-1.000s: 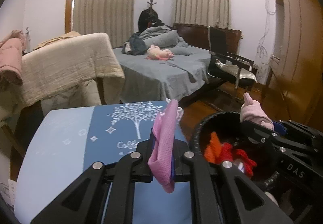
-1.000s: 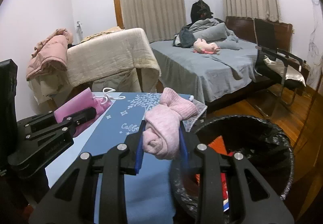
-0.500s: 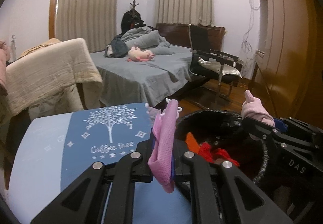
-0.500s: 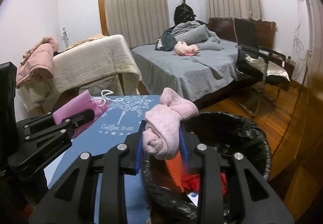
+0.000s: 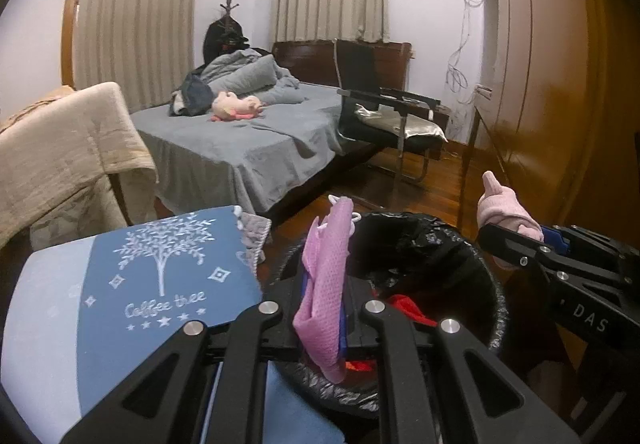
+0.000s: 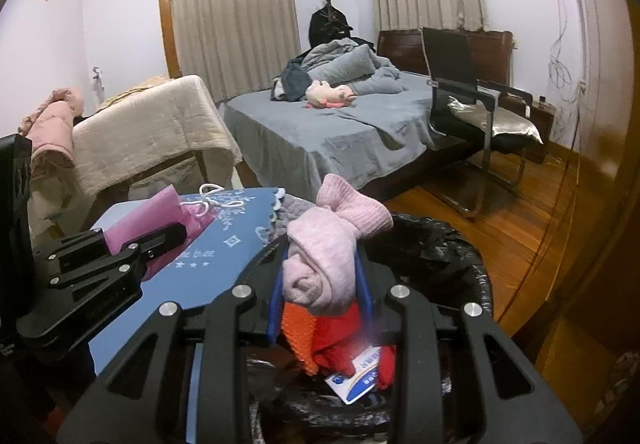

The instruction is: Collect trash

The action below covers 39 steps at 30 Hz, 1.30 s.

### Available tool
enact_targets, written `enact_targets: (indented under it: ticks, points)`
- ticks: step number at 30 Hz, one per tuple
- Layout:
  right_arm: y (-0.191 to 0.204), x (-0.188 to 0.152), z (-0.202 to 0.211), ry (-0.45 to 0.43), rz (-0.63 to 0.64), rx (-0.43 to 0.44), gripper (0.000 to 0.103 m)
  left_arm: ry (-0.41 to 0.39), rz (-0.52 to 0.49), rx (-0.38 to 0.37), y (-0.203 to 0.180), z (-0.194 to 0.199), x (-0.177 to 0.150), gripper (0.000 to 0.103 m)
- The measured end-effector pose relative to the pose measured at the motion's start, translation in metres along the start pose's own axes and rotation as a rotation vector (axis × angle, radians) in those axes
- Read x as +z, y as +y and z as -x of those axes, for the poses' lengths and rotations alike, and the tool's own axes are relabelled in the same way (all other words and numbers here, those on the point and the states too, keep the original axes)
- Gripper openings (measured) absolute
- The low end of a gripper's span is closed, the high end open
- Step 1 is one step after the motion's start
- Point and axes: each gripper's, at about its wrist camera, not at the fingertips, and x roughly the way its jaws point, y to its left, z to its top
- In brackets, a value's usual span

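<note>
Both grippers have swung from the desk (image 5: 60, 308) over to the bin (image 6: 460, 244), now at 6 o'clock under me. Left gripper (image 5: 324, 308) jaws clamped on the pink bag (image 5: 324, 284); right gripper (image 6: 320, 284) jaws clamped on the pink sock (image 6: 332, 248). Drop step: next, open both jaws over the bin.

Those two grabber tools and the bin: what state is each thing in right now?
Left gripper: shut on the pink mesh pouch.
Right gripper: shut on the pink sock, above the bin.
Trash bin: open, black liner, red and orange items inside.
Curtains: drawn.
</note>
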Motion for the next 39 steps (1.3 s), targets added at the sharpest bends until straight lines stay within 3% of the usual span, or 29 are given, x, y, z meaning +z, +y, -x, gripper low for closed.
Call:
enact_targets:
  ticks: [23,25,27,29,31,33,35,39]
  points:
    - [-0.058,-0.013,-0.056,0.097,-0.061,-0.119,0.029,0.075,-0.042,-0.126,-0.033,-0.093,0.004,0.012]
    - [-0.061,-0.014,-0.062,0.105,-0.063,-0.125,0.031,0.09,-0.038,-0.145,-0.034,-0.098,0.003,0.016]
    - [-0.063,-0.016,-0.067,0.115,-0.058,-0.153,0.04,0.115,-0.015,-0.185,-0.033,-0.104,0.003,0.042]
    - [-0.067,-0.017,-0.07,0.122,-0.065,-0.171,0.05,0.122,0.01,-0.201,-0.028,-0.106,0.002,0.053]
    - [-0.069,-0.017,-0.07,0.117,-0.07,-0.177,0.058,0.119,0.022,-0.203,-0.024,-0.104,0.002,0.059]
    - [-0.068,-0.017,-0.07,0.111,-0.065,-0.195,0.079,0.112,0.028,-0.195,-0.02,-0.101,0.002,0.066]
    - [-0.068,-0.017,-0.067,0.102,-0.063,-0.215,0.09,0.101,0.03,-0.177,-0.016,-0.095,0.005,0.072]
    - [-0.068,-0.016,-0.06,0.104,-0.074,-0.207,0.096,0.07,0.03,-0.125,-0.005,-0.081,0.009,0.087]
